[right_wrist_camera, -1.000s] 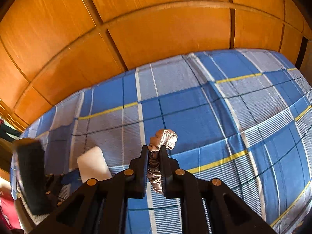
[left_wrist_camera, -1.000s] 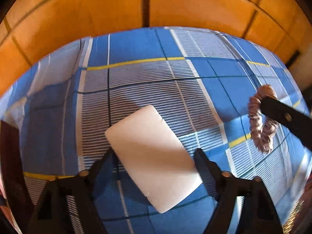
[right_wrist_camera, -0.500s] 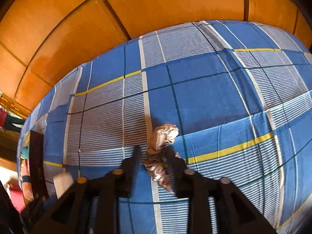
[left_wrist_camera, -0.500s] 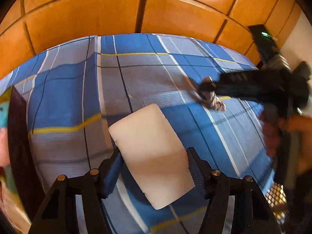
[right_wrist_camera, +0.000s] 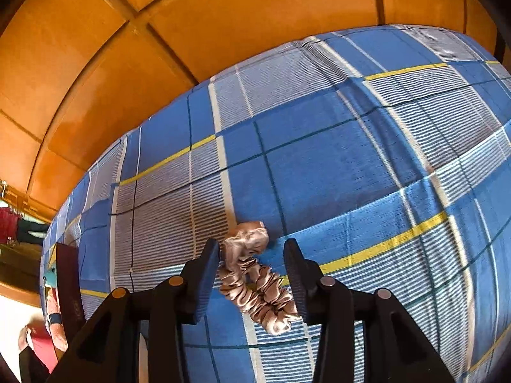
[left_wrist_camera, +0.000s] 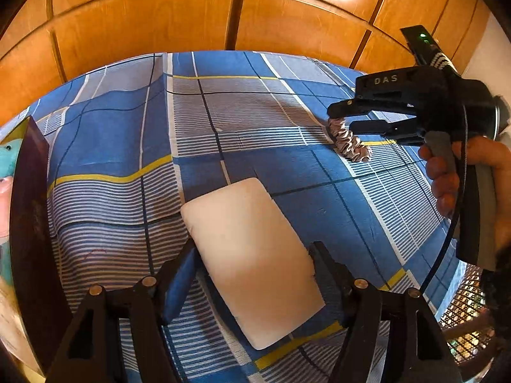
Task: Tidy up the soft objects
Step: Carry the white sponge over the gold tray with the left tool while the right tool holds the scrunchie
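Observation:
A white foam block (left_wrist_camera: 242, 229) hangs a little above the bed between the fingers of my left gripper (left_wrist_camera: 252, 249). Both pads still press on its long edges while the jaws are opening slightly. A beige satin scrunchie (right_wrist_camera: 252, 287) lies on the blue checked bedspread (right_wrist_camera: 319, 175). My right gripper (right_wrist_camera: 252, 255) straddles it with the jaws opening; the pads do not squeeze it, though the left finger is close against it. From the left wrist view the right gripper (left_wrist_camera: 341, 119) sits at the upper right over the scrunchie (left_wrist_camera: 349, 142), carried by a person's hand (left_wrist_camera: 463, 172).
Orange wooden panels (left_wrist_camera: 159, 25) rise behind the bed. A dark maroon upright board (left_wrist_camera: 28, 223) stands at the bed's left edge, with a teal soft thing (left_wrist_camera: 8, 159) behind it. A woven cane surface (left_wrist_camera: 463, 316) shows at the lower right beyond the bed.
My right gripper went from shut on the scrunchie to open, and the scrunchie now rests on the bedspread. The left gripper carried the foam block sideways, bringing the right gripper into its view.

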The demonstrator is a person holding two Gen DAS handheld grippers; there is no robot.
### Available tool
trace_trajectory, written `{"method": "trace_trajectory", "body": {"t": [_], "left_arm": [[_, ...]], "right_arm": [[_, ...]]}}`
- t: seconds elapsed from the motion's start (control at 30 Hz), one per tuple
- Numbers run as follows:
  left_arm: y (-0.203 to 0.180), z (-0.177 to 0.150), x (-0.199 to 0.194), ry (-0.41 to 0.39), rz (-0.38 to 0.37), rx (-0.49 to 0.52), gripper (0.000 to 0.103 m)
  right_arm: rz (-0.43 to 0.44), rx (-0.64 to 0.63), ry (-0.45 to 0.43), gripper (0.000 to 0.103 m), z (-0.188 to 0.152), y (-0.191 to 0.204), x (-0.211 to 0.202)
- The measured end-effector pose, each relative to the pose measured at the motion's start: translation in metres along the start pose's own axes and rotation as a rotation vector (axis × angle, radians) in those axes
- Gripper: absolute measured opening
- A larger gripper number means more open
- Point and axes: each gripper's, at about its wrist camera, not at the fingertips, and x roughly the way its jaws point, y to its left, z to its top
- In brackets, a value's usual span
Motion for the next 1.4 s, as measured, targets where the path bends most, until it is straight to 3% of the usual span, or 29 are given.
{"method": "trace_trajectory", "body": {"t": [0.13,0.17,0.2,0.23,0.43,0.9,1.1,1.4], "left_arm": [[-0.005,-0.005,0.001,-0.03,0.02,0.015,0.069],[-0.006,-0.007,0.001,-0.038,0.028,0.022,0.069],[-0.007,-0.008,0.002,-0.047,0.037,0.03,0.069],[-0.009,-0.01,0.001,-0.058,0.047,0.037,0.068],[-0.005,-0.013,-0.008,-0.083,0.044,0.004,0.064],[-0.004,-0.013,-0.054,-0.145,0.101,-0.033,0.065],[0.001,-0.015,-0.076,-0.187,0.102,-0.053,0.065],[0.02,-0.022,-0.11,-0.245,0.098,-0.108,0.065]], "right_arm": [[-0.016,-0.075,0.035,0.042,-0.003,0.016,0.009],[-0.044,-0.106,0.04,0.036,-0.006,0.019,0.011],[-0.111,-0.162,0.037,0.021,-0.009,0.026,0.014],[-0.158,-0.205,0.028,0.02,-0.011,0.031,0.015],[-0.255,-0.356,0.011,0.02,-0.021,0.05,0.021],[-0.301,-0.417,-0.022,0.019,-0.026,0.059,0.025],[-0.281,-0.402,-0.034,0.02,-0.03,0.053,0.021],[-0.324,-0.456,-0.064,0.019,-0.041,0.061,0.021]]}}
